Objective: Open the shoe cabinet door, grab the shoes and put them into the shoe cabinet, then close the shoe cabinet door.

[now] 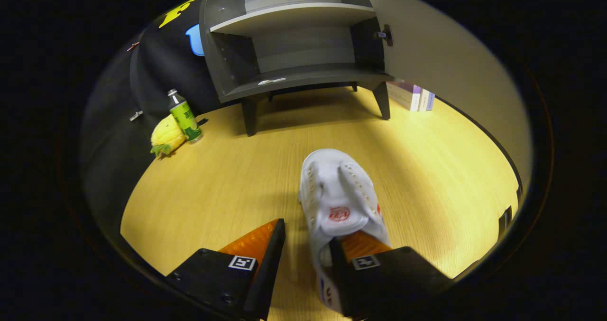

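A white shoe (339,193) with a red mark on its tongue lies on the wooden floor (227,183), toe pointing toward the cabinet. My gripper (307,233) is open. Its right finger sits in the shoe's opening under the tongue, and its left finger stands beside the shoe with a gap to the shoe's side wall. Beyond the shoe stands the grey shoe cabinet (294,74) on short legs. Its pale door (436,55) is swung open to the right, and two bare shelves show inside.
A green bottle (185,117) and a yellow pineapple toy (166,136) stand left of the cabinet by the black cloth wall. A few books (412,96) lie behind the cabinet's right leg, under the open door. A small light object (271,81) rests on the bottom shelf.
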Motion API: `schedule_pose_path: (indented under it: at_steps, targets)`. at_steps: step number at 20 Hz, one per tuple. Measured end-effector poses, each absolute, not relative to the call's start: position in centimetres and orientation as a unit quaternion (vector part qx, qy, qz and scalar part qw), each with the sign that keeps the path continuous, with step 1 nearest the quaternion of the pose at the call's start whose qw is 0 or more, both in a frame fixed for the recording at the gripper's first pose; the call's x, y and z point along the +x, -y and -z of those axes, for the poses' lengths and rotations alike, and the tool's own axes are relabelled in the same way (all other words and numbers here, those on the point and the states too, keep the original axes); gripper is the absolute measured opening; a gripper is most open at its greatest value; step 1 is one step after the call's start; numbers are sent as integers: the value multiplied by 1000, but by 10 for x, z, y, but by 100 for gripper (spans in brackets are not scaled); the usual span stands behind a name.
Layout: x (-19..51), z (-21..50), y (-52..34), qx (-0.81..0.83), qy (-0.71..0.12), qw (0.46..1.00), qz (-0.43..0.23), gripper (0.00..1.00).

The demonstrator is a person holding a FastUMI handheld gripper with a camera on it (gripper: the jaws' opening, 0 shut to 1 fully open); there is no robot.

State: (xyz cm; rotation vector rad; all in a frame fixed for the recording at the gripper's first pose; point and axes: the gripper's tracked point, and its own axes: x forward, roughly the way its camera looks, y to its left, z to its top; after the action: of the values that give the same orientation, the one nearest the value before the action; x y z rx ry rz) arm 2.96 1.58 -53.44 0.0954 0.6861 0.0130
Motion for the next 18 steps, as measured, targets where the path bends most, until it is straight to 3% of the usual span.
schedule_pose_path:
  at_steps: [1, 6, 12, 18]
  targets:
    - [35, 536, -11, 35, -323, 946, 7, 54]
    - [52, 533, -10, 32, -290, 956, 7, 6]
    - [41, 496, -13, 30, -297, 954, -11, 5]
    - [38, 374, -19, 36, -244, 969, -26, 5]
